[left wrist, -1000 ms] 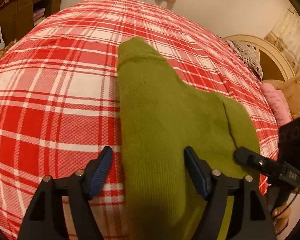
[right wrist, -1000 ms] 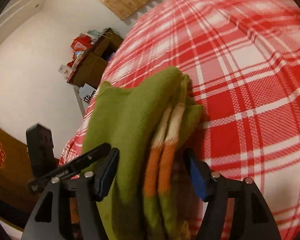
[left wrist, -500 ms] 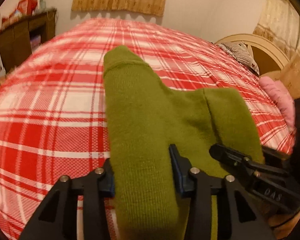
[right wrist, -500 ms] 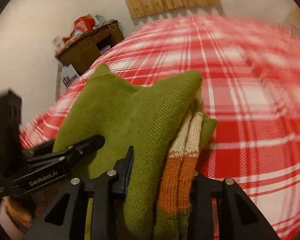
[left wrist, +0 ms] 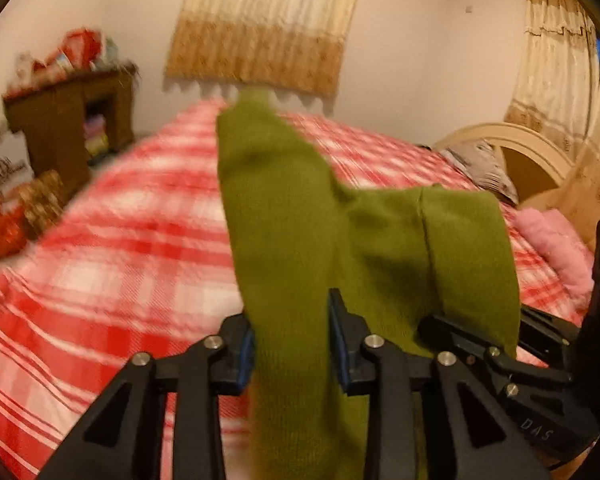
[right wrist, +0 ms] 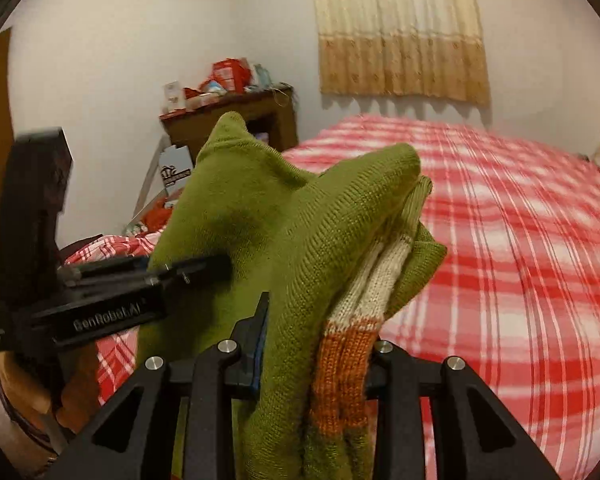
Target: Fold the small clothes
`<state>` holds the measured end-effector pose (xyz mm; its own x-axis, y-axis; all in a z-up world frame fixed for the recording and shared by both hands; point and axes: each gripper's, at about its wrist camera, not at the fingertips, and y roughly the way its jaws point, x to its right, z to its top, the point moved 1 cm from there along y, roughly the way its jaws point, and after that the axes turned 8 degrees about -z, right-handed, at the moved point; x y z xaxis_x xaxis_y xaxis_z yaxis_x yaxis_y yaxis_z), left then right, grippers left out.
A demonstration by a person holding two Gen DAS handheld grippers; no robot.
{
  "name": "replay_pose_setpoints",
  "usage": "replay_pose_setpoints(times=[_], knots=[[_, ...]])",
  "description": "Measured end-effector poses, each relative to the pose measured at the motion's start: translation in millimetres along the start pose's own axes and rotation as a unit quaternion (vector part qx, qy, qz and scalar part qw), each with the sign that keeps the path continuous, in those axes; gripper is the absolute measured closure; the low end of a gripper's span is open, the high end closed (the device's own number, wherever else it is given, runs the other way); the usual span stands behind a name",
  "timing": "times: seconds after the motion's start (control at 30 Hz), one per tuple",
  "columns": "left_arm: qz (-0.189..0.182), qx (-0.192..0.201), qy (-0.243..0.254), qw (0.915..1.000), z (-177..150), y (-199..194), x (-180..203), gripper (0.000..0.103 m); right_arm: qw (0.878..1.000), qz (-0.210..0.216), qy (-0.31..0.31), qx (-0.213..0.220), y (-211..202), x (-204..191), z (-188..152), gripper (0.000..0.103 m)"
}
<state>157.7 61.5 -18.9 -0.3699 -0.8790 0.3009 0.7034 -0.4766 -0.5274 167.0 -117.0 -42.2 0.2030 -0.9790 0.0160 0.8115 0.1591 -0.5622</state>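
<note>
A small olive-green knitted garment [left wrist: 300,216] with cream and orange stripes on an inner layer [right wrist: 352,320] is held up off the red plaid bed [left wrist: 132,240]. My left gripper [left wrist: 292,348] is shut on one edge of it. My right gripper [right wrist: 316,344] is shut on the other edge, pinching several folded layers. The two grippers are side by side: the right one shows at the right of the left wrist view [left wrist: 496,352], the left one at the left of the right wrist view [right wrist: 148,280]. The garment's pointed end sticks up and forward.
The bed [right wrist: 520,240] fills the space ahead. A wooden shelf unit [left wrist: 68,128] with clutter on top stands at the far left by the wall. A headboard [left wrist: 512,148], a grey pillow [left wrist: 480,168] and a pink pillow [left wrist: 556,244] lie at the right.
Both grippers have closed on the green garment and lifted it off the bed. The views have tilted up toward the far wall.
</note>
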Motion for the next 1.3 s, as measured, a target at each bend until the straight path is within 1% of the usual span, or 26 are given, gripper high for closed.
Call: replay_pose_setpoints(times=[0.03, 0.07, 0.13, 0.17, 0.23, 0.27, 0.3, 0.37, 0.4, 0.43, 0.5, 0.57, 0.63, 0.73, 0.77, 0.8, 0.87, 0.9, 0.93, 0.97, 1.0, 1.1, 1.13, 1.17, 1.23, 1.3], knots=[[0.012, -0.001, 0.001, 0.9999, 8.3, 2.9, -7.7, 0.076, 1.0, 0.002, -0.005, 0.004, 4.9, -3.5, 6.5, 0.072], [0.016, -0.003, -0.006, 0.9999, 14.8, 6.6, -15.6, 0.076, 1.0, 0.007, -0.005, 0.006, 11.5, -6.3, 13.7, 0.072], [0.011, 0.007, -0.027, 0.9996, 25.1, 16.6, -32.4, 0.076, 1.0, 0.017, 0.0, 0.009, 28.0, -9.6, 28.2, 0.073], [0.014, 0.009, -0.031, 0.9994, 27.2, 21.8, -38.5, 0.076, 1.0, 0.017, 0.0, 0.016, 41.8, -11.0, 36.6, 0.073], [0.043, 0.004, -0.026, 0.9987, 35.0, 40.7, -54.9, 0.077, 1.0, 0.009, -0.003, 0.013, 65.1, -12.0, 44.0, 0.074], [0.051, -0.003, -0.027, 0.9984, 35.5, 45.8, -61.3, 0.079, 1.0, 0.008, -0.001, -0.002, 82.1, -9.8, 46.4, 0.074], [0.05, -0.006, -0.031, 0.9982, 34.3, 44.9, -65.6, 0.081, 1.0, 0.01, 0.006, -0.017, 93.7, -6.7, 45.5, 0.074], [0.04, -0.005, -0.05, 0.998, 29.6, 38.2, -79.9, 0.079, 0.998, 0.013, 0.028, -0.048, 113.0, 6.6, 36.7, 0.074], [0.038, -0.004, -0.054, 0.9978, 25.6, 35.6, -82.5, 0.069, 0.998, 0.011, 0.034, -0.056, 117.9, 12.9, 31.2, 0.074], [0.04, -0.009, -0.063, 0.9972, 19.3, 35.2, -88.0, 0.048, 0.997, 0.003, 0.04, -0.063, 122.9, 21.1, 25.2, 0.074], [0.036, -0.02, -0.092, 0.9949, 7.0, 38.8, -93.1, 0.027, 0.996, 0.01, 0.062, -0.07, 127.4, 31.9, 18.0, 0.074], [0.016, -0.031, -0.122, 0.9919, -7.0, 45.9, -96.5, 0.027, 0.994, 0.017, 0.08, -0.077, 130.8, 39.9, 12.0, 0.074], [0.001, -0.059, -0.161, 0.9851, -24.1, 61.4, -101.3, 0.027, 0.994, 0.013, 0.074, -0.08, 134.1, 41.3, 9.3, 0.074], [-0.044, -0.073, -0.209, 0.9742, -38.8, 70.7, -95.0, 0.027, 0.994, 0.01, 0.07, -0.082, 137.5, 41.4, 6.3, 0.074], [-0.058, -0.078, -0.215, 0.9718, -40.2, 75.1, -91.9, 0.027, 0.994, 0.009, 0.072, -0.082, 138.2, 41.7, 6.1, 0.074], [-0.061, -0.081, -0.206, 0.9734, -40.1, 79.9, -84.8, 0.027, 0.994, 0.01, 0.074, -0.082, 138.1, 42.1, 4.5, 0.074], [-0.04, -0.081, -0.169, 0.9814, -38.0, 87.5, -70.8, 0.034, 0.993, 0.008, 0.077, -0.085, 138.3, 42.4, 2.1, 0.074], [-0.052, -0.083, -0.165, 0.9814, -37.5, 89.6, -67.6, 0.054, 0.993, 0.007, 0.077, -0.085, 137.7, 42.1, 0.7, 0.074], [-0.071, -0.085, -0.172, 0.9789, -37.4, 92.2, -67.6, 0.059, 0.993, 0.006, 0.076, -0.086, 137.0, 42.0, -0.4, 0.074], [-0.07, -0.082, -0.18, 0.9778, -37.3, 91.5, -67.6, 0.06, 0.994, 0.002, 0.074, -0.085, 135.7, 41.1, -0.6, 0.074], [-0.067, -0.083, -0.176, 0.9786, -36.3, 89.7, -65.9, 0.063, 0.994, -0.003, 0.071, -0.085, 134.0, 39.5, -0.9, 0.074], [-0.043, -0.079, -0.13, 0.9873, -30.5, 78.0, -51.3, 0.068, 0.995, -0.012, 0.057, -0.076, 123.6, 31.5, 1.7, 0.074], [-0.034, -0.074, -0.103, 0.9914, -26.1, 69.8, -41.0, 0.068, 0.996, -0.012, 0.05, -0.067, 116.8, 26.6, 4.4, 0.074], [-0.029, -0.07, -0.084, 0.9936, -21.5, 63.6, -34.5, 0.068, 0.998, -0.012, 0.036, -0.053, 106.9, 19.4, 8.8, 0.074], [-0.024, -0.058, -0.054, 0.9965, -10.5, 50.9, -26.7, 0.069, 0.999, -0.011, 0.012, -0.031, 92.1, 8.6, 18.6, 0.074], [-0.014, -0.042, -0.036, 0.9984, 3.7, 41.6, -29.3, 0.069, 1.0, -0.005, -0.003, -0.01, 80.9, 2.5, 30.0, 0.074]])
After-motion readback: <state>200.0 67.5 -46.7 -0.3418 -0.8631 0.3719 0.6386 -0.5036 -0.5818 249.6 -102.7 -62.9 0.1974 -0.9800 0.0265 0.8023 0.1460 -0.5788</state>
